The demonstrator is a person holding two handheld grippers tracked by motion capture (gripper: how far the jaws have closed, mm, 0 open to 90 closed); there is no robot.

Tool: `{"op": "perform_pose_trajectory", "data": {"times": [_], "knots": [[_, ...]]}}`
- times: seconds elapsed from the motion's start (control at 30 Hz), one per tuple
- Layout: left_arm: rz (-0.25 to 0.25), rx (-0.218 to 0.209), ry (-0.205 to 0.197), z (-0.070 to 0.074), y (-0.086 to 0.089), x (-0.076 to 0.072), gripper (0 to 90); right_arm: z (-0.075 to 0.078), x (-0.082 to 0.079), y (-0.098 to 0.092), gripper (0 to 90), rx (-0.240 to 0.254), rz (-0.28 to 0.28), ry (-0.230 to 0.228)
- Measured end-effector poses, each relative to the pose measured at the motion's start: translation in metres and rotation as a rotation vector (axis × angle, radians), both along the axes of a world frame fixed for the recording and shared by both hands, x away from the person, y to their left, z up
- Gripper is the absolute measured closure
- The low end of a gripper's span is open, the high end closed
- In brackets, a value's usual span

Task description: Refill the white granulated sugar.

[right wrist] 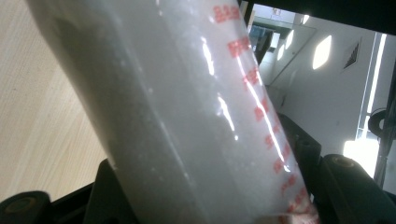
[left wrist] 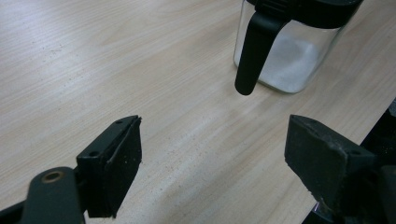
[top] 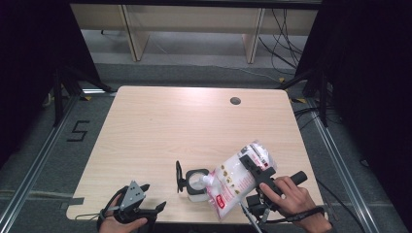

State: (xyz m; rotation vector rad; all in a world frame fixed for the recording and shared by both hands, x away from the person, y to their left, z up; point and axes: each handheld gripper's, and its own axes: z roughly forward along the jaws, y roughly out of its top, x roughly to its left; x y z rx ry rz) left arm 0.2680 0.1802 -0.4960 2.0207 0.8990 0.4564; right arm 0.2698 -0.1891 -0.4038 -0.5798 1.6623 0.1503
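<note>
A clear plastic bag of white granules with red print is tilted, its spout down over a small glass jar near the table's front edge. My right gripper is shut on the bag, whose body sits squeezed between the jaws. The jar's black lid stands flipped up on its left side. In the left gripper view the jar holds a layer of white granules, and a black lid tab hangs in front. My left gripper stands open just left of the jar, holding nothing.
The wooden table has a round cable hole at the back right. Both hands work near the front edge. Beyond the table are a grey floor, pale furniture legs and loose cables.
</note>
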Motion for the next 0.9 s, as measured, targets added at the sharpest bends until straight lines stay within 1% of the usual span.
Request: {"op": "perform_pose_trajectory", "data": {"times": [0.03, 0.07, 0.1, 0.13, 0.17, 0.23, 0.27, 0.3, 0.33, 0.37, 0.4, 0.43, 0.47, 0.5, 0.53, 0.6, 0.63, 0.67, 0.7, 0.73, 0.77, 0.8, 0.83, 0.87, 0.9], "knots": [[-0.004, 0.017, 0.008, 0.0002, 0.0010, -0.0012, 18.4, 0.0000, 0.0000, 0.0000, 46.0, 0.000, -0.001, 0.000], [0.004, 0.004, 0.011, -0.0008, 0.0001, -0.0014, 18.4, 0.0002, 0.0000, -0.0001, 46.0, -0.004, -0.001, -0.003], [-0.014, 0.029, 0.002, 0.0005, 0.0019, -0.0002, 18.4, 0.0003, -0.0003, -0.0001, 46.1, -0.006, -0.003, -0.007], [0.001, 0.003, 0.003, -0.0001, 0.0002, -0.0001, 18.4, 0.0005, -0.0004, -0.0002, 46.2, -0.006, -0.004, -0.007], [0.001, 0.001, 0.000, -0.0001, -0.0001, 0.0000, 18.4, 0.0005, -0.0002, -0.0004, 46.2, -0.005, -0.002, -0.003], [0.009, -0.012, 0.013, -0.0014, -0.0012, -0.0016, 18.4, 0.0006, -0.0002, -0.0002, 46.3, -0.006, -0.001, -0.002], [0.005, 0.000, 0.010, -0.0009, -0.0006, -0.0016, 18.4, 0.0029, 0.0011, 0.0002, 46.3, -0.044, 0.021, -0.021], [0.000, 0.013, 0.017, -0.0002, 0.0006, -0.0010, 18.4, 0.0028, 0.0011, 0.0003, 46.4, -0.043, 0.022, -0.020], [-0.001, 0.004, 0.001, 0.0000, 0.0001, -0.0001, 18.4, 0.0021, 0.0002, -0.0005, 46.5, -0.038, -0.003, -0.007], [0.011, -0.007, 0.006, -0.0003, -0.0008, -0.0009, 18.4, 0.0019, 0.0003, -0.0004, 46.5, -0.036, -0.002, -0.005], [-0.004, 0.020, 0.006, 0.0004, 0.0011, -0.0010, 18.4, 0.0019, 0.0003, -0.0003, 46.5, -0.036, 0.000, -0.003], [-0.002, 0.011, 0.015, -0.0007, 0.0008, -0.0015, 18.4, 0.0020, 0.0003, -0.0003, 46.5, -0.035, 0.001, -0.001], [-0.002, 0.019, 0.013, -0.0002, 0.0012, -0.0011, 18.4, 0.0020, 0.0005, -0.0006, 46.6, -0.029, 0.005, 0.003], [-0.009, 0.026, 0.005, 0.0004, 0.0018, 0.0000, 18.4, 0.0034, 0.0013, 0.0003, 46.6, -0.041, 0.031, -0.014], [0.006, -0.008, 0.003, -0.0006, -0.0006, -0.0002, 18.4, 0.0033, 0.0013, 0.0001, 46.7, -0.039, 0.032, -0.017], [-0.002, 0.019, 0.010, -0.0001, 0.0008, -0.0013, 18.4, 0.0036, 0.0014, -0.0002, 46.8, -0.038, 0.025, -0.013], [0.010, -0.002, 0.011, -0.0014, -0.0008, -0.0020, 18.4, 0.0004, 0.0019, -0.0020, 46.9, 0.000, 0.015, 0.007], [-0.001, 0.022, 0.017, -0.0002, 0.0011, -0.0013, 18.4, 0.0022, 0.0022, -0.0018, 47.0, -0.013, 0.018, 0.004], [-0.005, 0.023, 0.009, 0.0002, 0.0014, -0.0003, 18.4, 0.0022, 0.0028, -0.0020, 47.1, -0.006, 0.023, 0.003], [0.005, -0.005, 0.002, -0.0005, -0.0004, -0.0001, 18.4, 0.0025, 0.0034, -0.0019, 47.2, -0.008, 0.031, -0.002], [-0.012, 0.026, 0.003, 0.0006, 0.0019, -0.0002, 18.4, 0.0017, 0.0043, -0.0023, 47.2, 0.001, 0.035, 0.003], [-0.012, 0.027, 0.002, 0.0003, 0.0020, -0.0006, 18.4, 0.0004, 0.0049, -0.0030, 47.3, 0.011, 0.028, 0.016], [-0.002, 0.009, 0.002, -0.0007, 0.0008, -0.0011, 18.4, -0.0015, 0.0045, -0.0039, 47.4, 0.027, 0.008, 0.032], [0.004, 0.001, 0.003, -0.0008, 0.0003, -0.0006, 18.4, -0.0021, 0.0047, -0.0039, 47.5, 0.025, 0.010, 0.031], [-0.010, 0.031, 0.004, 0.0007, 0.0025, 0.0003, 18.4, -0.0053, 0.0049, -0.0045, 47.5, 0.056, 0.002, 0.053]]}}
